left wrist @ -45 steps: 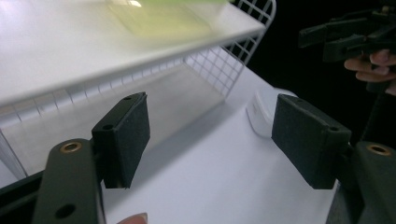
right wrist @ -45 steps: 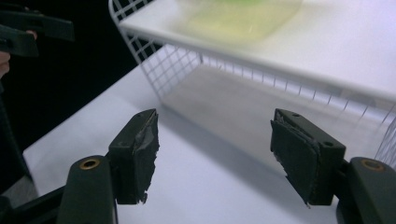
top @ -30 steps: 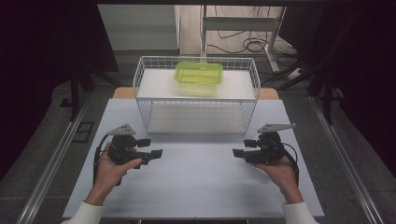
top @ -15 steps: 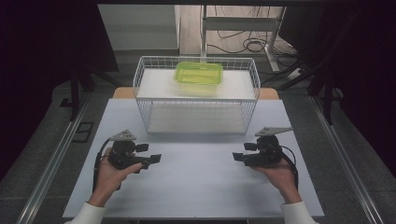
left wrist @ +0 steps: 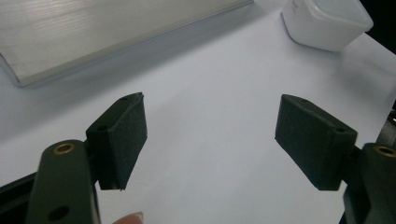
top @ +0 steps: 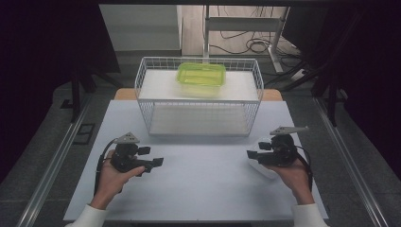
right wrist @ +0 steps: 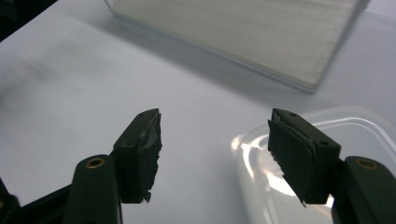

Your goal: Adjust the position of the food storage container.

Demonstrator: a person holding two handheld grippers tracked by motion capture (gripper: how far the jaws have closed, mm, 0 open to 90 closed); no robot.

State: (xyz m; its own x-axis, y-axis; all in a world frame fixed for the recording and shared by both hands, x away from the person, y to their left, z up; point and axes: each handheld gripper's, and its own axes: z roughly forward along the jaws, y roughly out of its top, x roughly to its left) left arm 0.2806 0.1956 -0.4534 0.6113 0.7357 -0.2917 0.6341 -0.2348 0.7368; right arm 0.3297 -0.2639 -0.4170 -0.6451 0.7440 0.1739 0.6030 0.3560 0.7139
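White board covers the table (top: 203, 189), and both grippers are held low over its near half, well apart from each other. The left gripper (top: 158, 162) is carried in the person's left hand (top: 113, 177) at the left of the high view, its jaws pointing toward the middle of the table. In the left gripper view its two black pads (left wrist: 123, 140) are seen spread wide, with only bare white surface between them.

The right gripper (top: 250, 154) is carried in the right hand (top: 295, 177) at the right of the high view, its jaws pointing inward toward the left gripper. Its jaws have just been closing a little, yet they are spread wide in the right gripper view, and nothing is pinched between the pads (right wrist: 142, 154). A clear plastic lidded container (right wrist: 299, 158) is seen lying on the table just under and beside the right-hand jaw of that view; whether the jaw touches it cannot be told. The same container (left wrist: 327, 23) is seen farther off, at the upper right of the left gripper view.

Behind the grippers, a white wire basket (top: 198, 127) is stood at the far side of the table. A translucent green plastic container (top: 202, 74) is placed inside it, toward the back.
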